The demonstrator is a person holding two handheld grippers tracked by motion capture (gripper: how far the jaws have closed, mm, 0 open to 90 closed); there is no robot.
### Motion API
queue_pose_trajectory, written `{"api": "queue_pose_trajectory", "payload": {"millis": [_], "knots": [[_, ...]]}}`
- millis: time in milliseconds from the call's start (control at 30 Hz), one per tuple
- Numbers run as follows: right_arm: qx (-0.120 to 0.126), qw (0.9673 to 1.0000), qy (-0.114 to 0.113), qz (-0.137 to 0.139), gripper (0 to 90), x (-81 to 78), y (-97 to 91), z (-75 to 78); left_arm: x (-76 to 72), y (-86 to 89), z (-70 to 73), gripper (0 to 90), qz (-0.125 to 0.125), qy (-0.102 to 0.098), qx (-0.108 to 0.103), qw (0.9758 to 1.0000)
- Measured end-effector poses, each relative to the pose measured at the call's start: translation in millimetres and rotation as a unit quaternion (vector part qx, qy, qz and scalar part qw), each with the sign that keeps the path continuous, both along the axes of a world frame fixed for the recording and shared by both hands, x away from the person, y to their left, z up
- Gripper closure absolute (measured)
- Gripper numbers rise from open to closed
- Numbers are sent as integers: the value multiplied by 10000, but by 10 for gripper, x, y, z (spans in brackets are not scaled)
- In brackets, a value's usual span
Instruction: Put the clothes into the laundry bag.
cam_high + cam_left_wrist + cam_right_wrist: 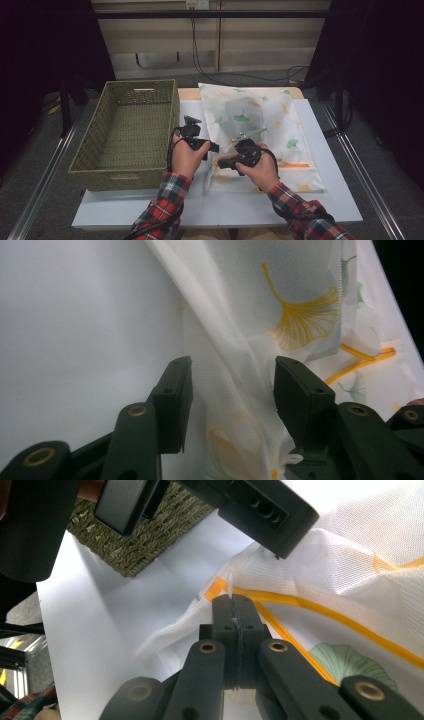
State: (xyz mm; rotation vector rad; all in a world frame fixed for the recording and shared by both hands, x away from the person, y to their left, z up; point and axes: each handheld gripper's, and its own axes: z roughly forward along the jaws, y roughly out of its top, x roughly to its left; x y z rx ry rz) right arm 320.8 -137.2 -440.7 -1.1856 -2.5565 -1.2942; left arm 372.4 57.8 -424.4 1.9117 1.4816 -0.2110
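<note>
While right claw pinches mesh bag edge, left claw released, fabric between jaws.

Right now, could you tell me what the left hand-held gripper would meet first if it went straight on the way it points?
Most likely the mesh laundry bag: a fold of its white fabric lies between the open jaws of the left hand-held gripper and rises ahead of them. Depth is hard to judge; the white table lies behind it.

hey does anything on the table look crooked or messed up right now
The white mesh bag with ginkgo-leaf print lies rumpled, its near-left corner bunched and lifted where the right gripper pinches its zipper tab. The green woven basket sits squarely.
</note>
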Motion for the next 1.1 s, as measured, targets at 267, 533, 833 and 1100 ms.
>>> {"api": "queue_pose_trajectory", "payload": {"millis": [267,533,833,1100], "knots": [[37,10000,1,-30,900,11,-11,5,-21,-37,11,862,-204,99,-90,9997],[102,9999,61,-16,900,17,35,-20,-25,-42,15,883,-154,133,-143,9997],[106,9999,29,-82,828,35,79,-10,-26,-38,16,885,-204,107,-50,9997],[185,9996,111,-192,830,61,101,-28,-34,-58,15,884,-160,139,-95,9997]]}}
